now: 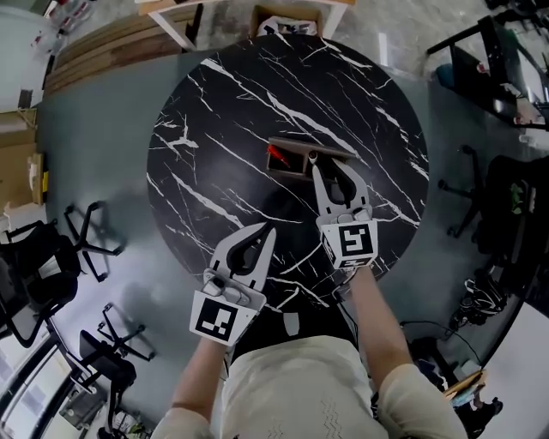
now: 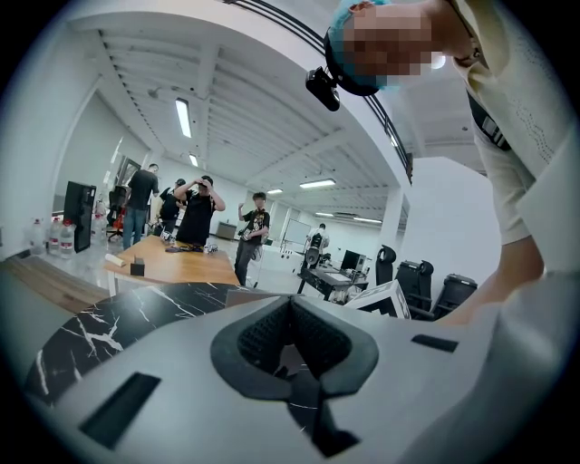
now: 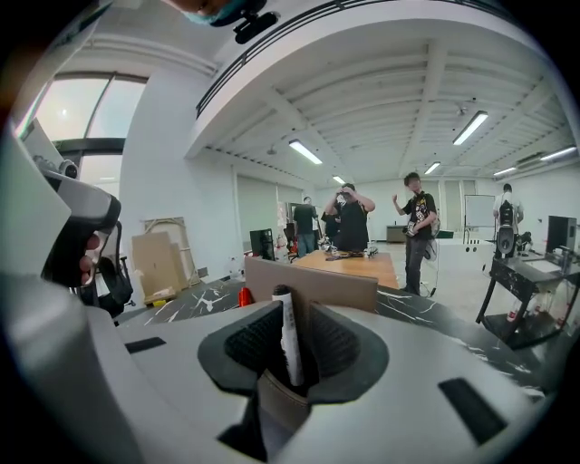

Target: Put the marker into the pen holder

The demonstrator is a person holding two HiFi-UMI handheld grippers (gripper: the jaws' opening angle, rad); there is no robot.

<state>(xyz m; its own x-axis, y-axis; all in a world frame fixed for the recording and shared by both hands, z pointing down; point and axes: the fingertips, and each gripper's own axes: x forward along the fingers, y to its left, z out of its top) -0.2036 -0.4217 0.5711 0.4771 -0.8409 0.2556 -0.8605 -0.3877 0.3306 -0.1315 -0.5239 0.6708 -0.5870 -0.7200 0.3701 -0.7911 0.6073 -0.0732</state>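
On the round black marble table (image 1: 214,111) stands a brown box-shaped pen holder (image 1: 296,160) with a red item (image 1: 275,154) inside. My right gripper (image 1: 331,173) sits just behind the holder's near right corner, shut on a white marker with a black cap (image 3: 288,333). The marker stands upright between the jaws, and its tip is level with the holder's near wall (image 3: 313,283). My left gripper (image 1: 262,236) hovers over the table's near edge, well back from the holder. It is shut with nothing in it (image 2: 294,317).
Office chairs (image 1: 51,257) stand on the floor to the left and more chairs (image 1: 506,197) to the right of the table. A wooden table (image 2: 172,265) with several people beside it lies beyond the marble table. A cardboard box (image 1: 287,21) sits past the far edge.
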